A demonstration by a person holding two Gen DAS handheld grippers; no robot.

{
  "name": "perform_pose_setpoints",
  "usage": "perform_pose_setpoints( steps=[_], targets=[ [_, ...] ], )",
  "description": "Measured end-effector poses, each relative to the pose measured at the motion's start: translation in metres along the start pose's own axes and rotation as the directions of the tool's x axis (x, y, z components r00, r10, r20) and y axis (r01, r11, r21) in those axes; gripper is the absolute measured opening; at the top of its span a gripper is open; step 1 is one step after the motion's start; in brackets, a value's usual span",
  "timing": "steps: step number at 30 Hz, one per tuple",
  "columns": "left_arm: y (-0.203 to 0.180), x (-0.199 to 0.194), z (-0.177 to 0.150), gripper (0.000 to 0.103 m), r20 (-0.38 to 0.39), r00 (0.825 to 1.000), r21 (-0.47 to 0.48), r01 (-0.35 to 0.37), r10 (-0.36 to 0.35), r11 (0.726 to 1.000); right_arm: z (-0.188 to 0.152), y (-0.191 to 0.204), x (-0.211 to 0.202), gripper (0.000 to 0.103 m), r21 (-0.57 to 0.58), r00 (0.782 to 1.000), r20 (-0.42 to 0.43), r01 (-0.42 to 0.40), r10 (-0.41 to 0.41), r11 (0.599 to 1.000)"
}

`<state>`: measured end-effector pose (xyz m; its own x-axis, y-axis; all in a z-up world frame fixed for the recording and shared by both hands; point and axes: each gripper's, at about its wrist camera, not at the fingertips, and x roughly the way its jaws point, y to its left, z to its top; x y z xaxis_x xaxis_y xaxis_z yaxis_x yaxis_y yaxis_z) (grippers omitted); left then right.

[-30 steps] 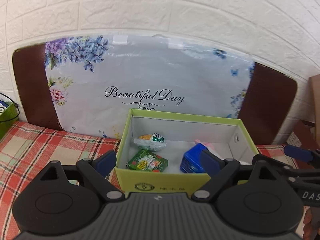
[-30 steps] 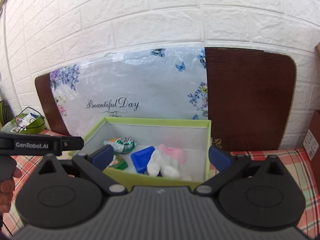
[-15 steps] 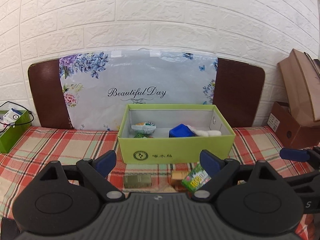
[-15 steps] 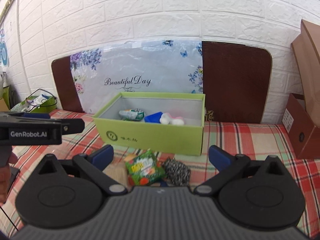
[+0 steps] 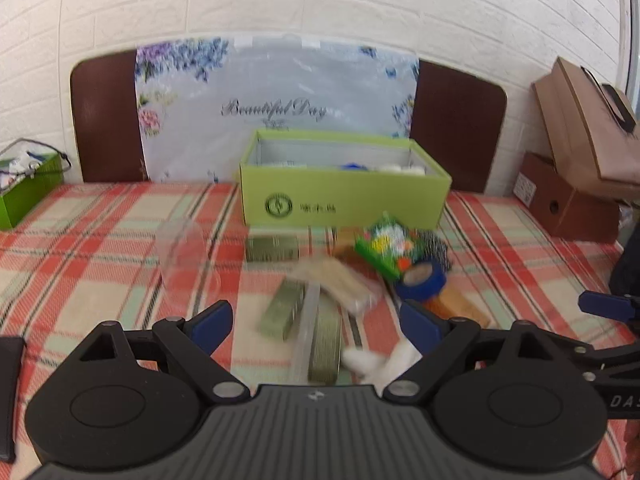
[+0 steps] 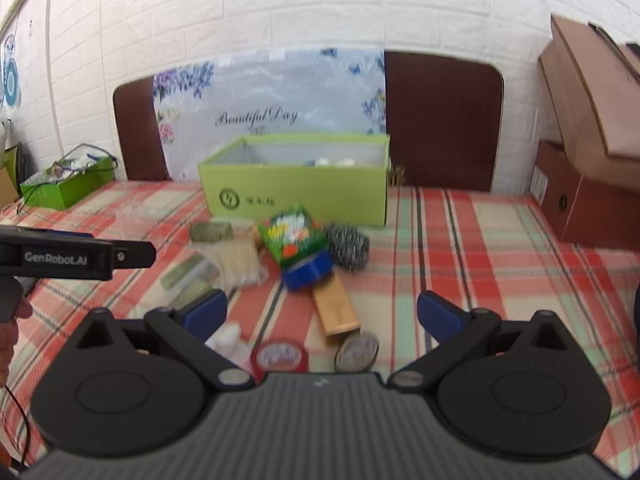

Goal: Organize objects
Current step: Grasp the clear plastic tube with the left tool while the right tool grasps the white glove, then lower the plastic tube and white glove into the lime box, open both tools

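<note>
Both grippers have pulled back from the green box (image 5: 344, 196) since a second ago: then each camera looked down into it, now the box stands well ahead and the loose pile on the plaid tablecloth (image 6: 480, 248) fills the foreground. Frames are motion-blurred.

Left gripper (image 5: 316, 324): jaws wide apart, nothing between them. Right gripper (image 6: 322, 314): likewise spread wide and empty.

Box contents: only a blue item and something white show over the rim; the rest is hidden.

Remaining items, all in front of the box:
- green snack packet (image 6: 292, 236), lying partly on the blue tape roll (image 6: 308, 270). Judged light, crinkly, slippery film; pinch across a flat edge, not the puffed middle.
- steel scourer (image 6: 347, 245), just beside the packet. Springy and light; should compress and hold anywhere.
- tan flat box (image 6: 335, 310), near the right gripper. Stiff card; take across the narrow width.
- red tape roll (image 6: 279, 357) and a silver round tin (image 6: 357, 353), right at the gripper body. Rigid; the tin probably smooth, may slip.
- olive packets (image 5: 286, 312), between the left fingers' line of sight. Stiff small boxes; grip across the short sides.
- white soft wad (image 5: 380, 360), near the left gripper; yields easily.
- clear plastic cup (image 5: 186, 260), on its side, apart to the left. Thin; squeeze gently.
</note>
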<state>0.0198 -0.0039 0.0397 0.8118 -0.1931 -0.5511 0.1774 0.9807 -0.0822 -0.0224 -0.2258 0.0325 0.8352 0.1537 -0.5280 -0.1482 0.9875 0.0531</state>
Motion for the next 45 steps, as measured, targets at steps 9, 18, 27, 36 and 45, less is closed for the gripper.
perform_pose_setpoints(
  steps=[9,18,27,36,45],
  targets=[
    [0.031,0.012,-0.033,0.093,-0.088,0.996,-0.063,-0.031,0.026,0.997,-0.039,0.049,0.018,0.099,-0.029,0.978,-0.105,-0.184,0.180,0.982],
    [0.028,0.033,-0.021,0.077,-0.101,0.994,-0.055,0.024,-0.030,0.998,-0.052,0.070,0.044,0.029,-0.114,0.979,-0.164,-0.142,0.122,0.983],
    [0.037,0.055,-0.028,0.037,-0.184,0.976,-0.084,0.103,-0.116,0.991,-0.036,0.040,0.004,0.009,-0.035,0.982,-0.077,-0.178,0.175,0.983],
    [0.055,0.023,-0.049,0.012,-0.212,0.969,-0.121,0.099,-0.123,0.988,-0.037,0.050,0.011,0.010,-0.080,0.965,-0.135,-0.236,0.224,0.968],
    [0.049,0.053,-0.031,0.037,-0.220,0.975,-0.091,0.011,-0.031,0.996,-0.050,0.063,0.036,0.049,-0.141,0.970,-0.190,-0.181,0.153,0.973]
  ],
)
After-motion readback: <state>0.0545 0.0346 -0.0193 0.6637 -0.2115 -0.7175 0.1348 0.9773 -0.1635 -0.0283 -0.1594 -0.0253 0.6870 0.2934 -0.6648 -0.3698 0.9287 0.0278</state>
